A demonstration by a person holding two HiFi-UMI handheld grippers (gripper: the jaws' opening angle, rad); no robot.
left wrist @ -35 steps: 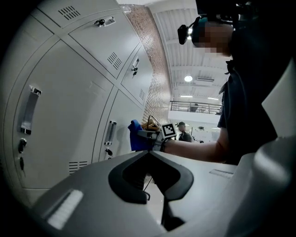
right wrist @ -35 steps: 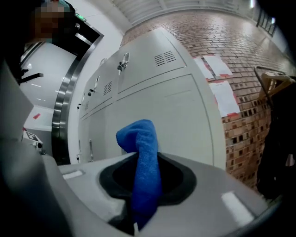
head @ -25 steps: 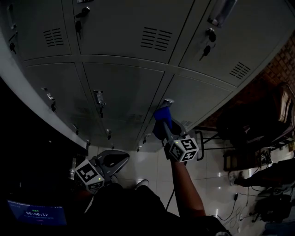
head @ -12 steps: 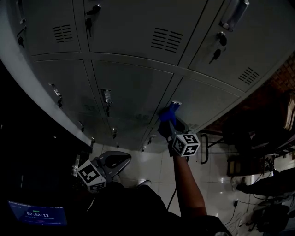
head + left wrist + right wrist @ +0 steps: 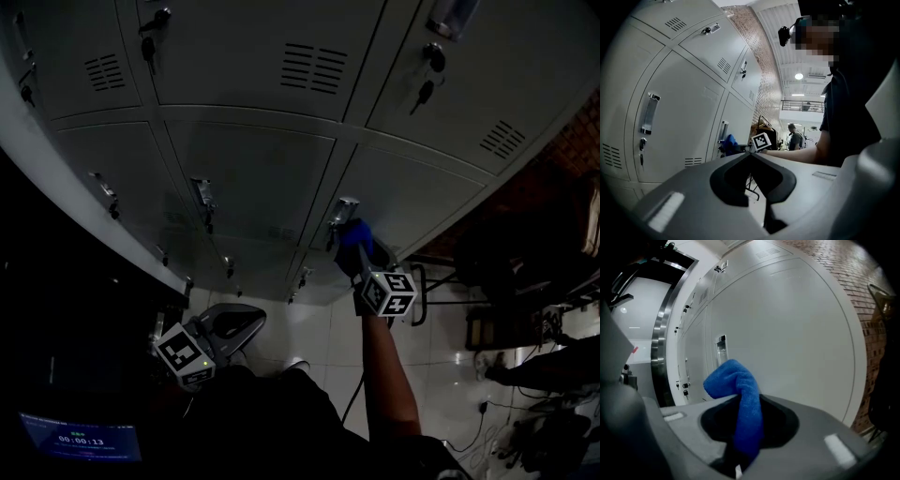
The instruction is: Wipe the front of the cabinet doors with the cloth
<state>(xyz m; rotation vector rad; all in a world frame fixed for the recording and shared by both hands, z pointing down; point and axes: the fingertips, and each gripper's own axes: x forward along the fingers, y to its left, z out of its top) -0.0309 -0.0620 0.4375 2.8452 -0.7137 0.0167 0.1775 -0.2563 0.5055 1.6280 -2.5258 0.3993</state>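
Soft and floppy, the cloth (image 5: 736,380) sits pinched mid-fold in the right gripper (image 5: 745,401) jaws; the left gripper (image 5: 751,155) jaws meet, empty.

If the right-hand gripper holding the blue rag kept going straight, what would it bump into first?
Probably the grey cabinet door, near its handle; the blue cloth in the right gripper would touch first.

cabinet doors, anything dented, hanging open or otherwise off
Nothing stands out. The cabinet doors look shut and flush, with handles in place and keys hanging in the upper locks. The blue cloth is pinched in the right gripper, up by the doors; the left gripper is shut and empty, held low.
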